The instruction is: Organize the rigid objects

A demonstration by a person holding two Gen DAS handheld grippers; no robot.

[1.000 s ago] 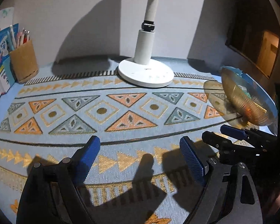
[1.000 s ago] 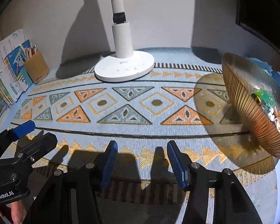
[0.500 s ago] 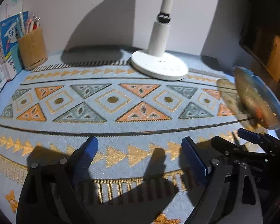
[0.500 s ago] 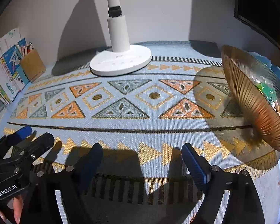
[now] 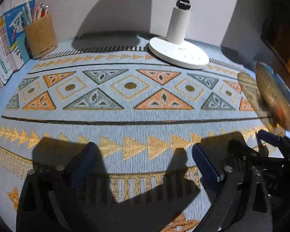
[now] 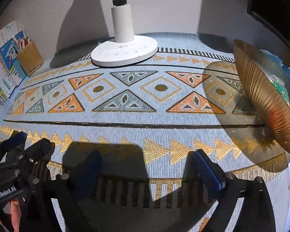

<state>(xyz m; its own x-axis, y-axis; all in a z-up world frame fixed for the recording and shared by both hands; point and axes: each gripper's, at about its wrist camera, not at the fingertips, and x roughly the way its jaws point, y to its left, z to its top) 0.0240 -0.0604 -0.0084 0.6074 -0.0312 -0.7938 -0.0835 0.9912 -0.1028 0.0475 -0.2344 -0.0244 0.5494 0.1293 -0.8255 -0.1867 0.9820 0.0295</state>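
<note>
Right wrist: both grippers [image 6: 145, 166] [image 5: 143, 158] spread, empty, nothing picked yet; next likely reach right to bowl [image 6: 264, 104].

Woven cloth [image 5: 145, 127] covers the whole surface, a coarse, matt weave with the threads plainly showing, and the gold triangles catch a slight sheen. Far side, the lamp base [image 6: 124, 51] looks like smooth white plastic, satin rather than shiny, with a black ring on its stem. Off to the right, the ribbed bowl [image 6: 264, 100] is amber and translucent, glossy, fine ridges fanning across it; glass or plastic, can't tell. Far left, the pen holder [image 5: 41, 35] is a matt tan, cork or card by the look. Beside it, the books [image 5: 8, 44] show glossy printed paper covers. Both grippers: matt black frames, blue textured pads [image 6: 208, 171].
</note>
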